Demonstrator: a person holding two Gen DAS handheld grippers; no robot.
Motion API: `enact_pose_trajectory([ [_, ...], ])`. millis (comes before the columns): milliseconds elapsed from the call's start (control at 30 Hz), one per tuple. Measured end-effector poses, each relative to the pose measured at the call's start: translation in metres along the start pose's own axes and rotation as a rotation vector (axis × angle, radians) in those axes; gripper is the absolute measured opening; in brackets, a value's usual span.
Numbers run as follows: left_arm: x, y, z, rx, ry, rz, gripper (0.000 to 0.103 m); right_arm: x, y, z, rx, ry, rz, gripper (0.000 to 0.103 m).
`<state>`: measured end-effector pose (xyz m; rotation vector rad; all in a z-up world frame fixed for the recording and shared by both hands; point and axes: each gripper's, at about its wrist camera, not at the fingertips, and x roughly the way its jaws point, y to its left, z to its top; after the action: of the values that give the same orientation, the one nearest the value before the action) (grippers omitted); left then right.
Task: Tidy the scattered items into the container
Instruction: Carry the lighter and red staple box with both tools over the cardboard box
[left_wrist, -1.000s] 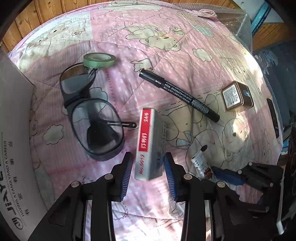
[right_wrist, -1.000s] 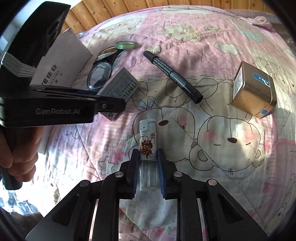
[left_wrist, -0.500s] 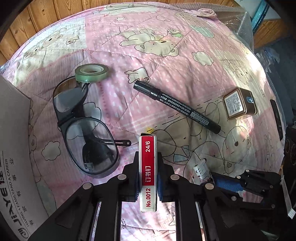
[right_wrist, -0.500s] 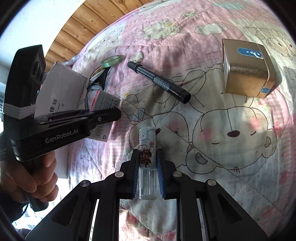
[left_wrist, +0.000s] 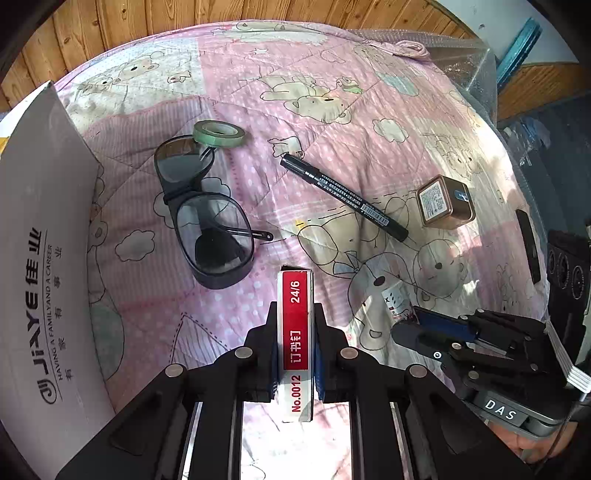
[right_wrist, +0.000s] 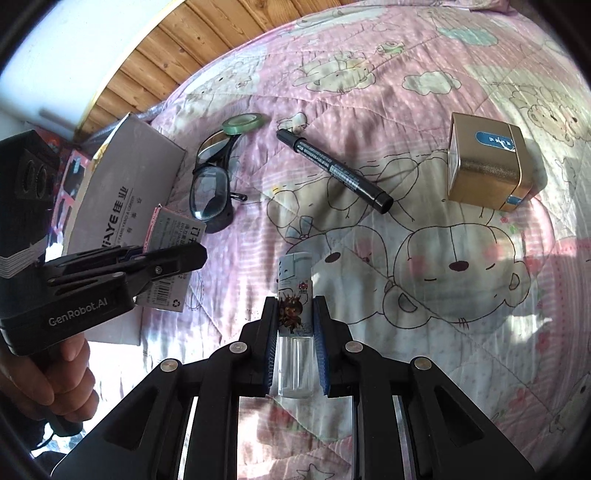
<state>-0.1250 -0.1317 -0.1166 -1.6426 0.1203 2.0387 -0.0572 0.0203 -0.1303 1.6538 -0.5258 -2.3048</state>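
My left gripper (left_wrist: 295, 325) is shut on a red and white staple box (left_wrist: 295, 332), lifted above the pink quilt; the same staple box (right_wrist: 173, 258) shows in the right wrist view beside the grey cardboard box (right_wrist: 125, 192). My right gripper (right_wrist: 295, 325) is shut on a clear lighter (right_wrist: 295, 314) with a cartoon print, also off the quilt. Still lying on the quilt are dark glasses (left_wrist: 207, 218), a green tape roll (left_wrist: 218, 133), a black marker (left_wrist: 343, 195) and a gold tin (left_wrist: 443, 201). The grey cardboard box (left_wrist: 44, 258) stands at the left.
The quilt (left_wrist: 332, 110) with bear prints covers a raised surface with wood-panel walls (left_wrist: 147, 26) behind. A hand (right_wrist: 48, 376) holds the left gripper's handle. A dark phone-like slab (left_wrist: 528, 240) lies at the quilt's right edge.
The left gripper closed on the staple box, turned it on edge and lifted it. The right gripper, shut on the lighter, rose from the quilt. Both views pulled back and up.
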Motion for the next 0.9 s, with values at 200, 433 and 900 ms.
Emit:
enact_pose_trajectory([
  [200, -0.029, 0.004, -0.011, -0.031, -0.041, -0.033, 0.015, -0.005, 0.019, -0.003, -0.043, 0.007, -0.019, 0.019],
  [433, -0.057, 0.011, -0.024, -0.064, -0.092, -0.052, 0.015, -0.014, 0.043, -0.009, -0.097, 0.004, -0.032, 0.019],
  [900, -0.111, 0.024, -0.042, -0.085, -0.21, 0.057, 0.015, -0.031, 0.096, -0.013, -0.211, -0.008, -0.016, 0.019],
])
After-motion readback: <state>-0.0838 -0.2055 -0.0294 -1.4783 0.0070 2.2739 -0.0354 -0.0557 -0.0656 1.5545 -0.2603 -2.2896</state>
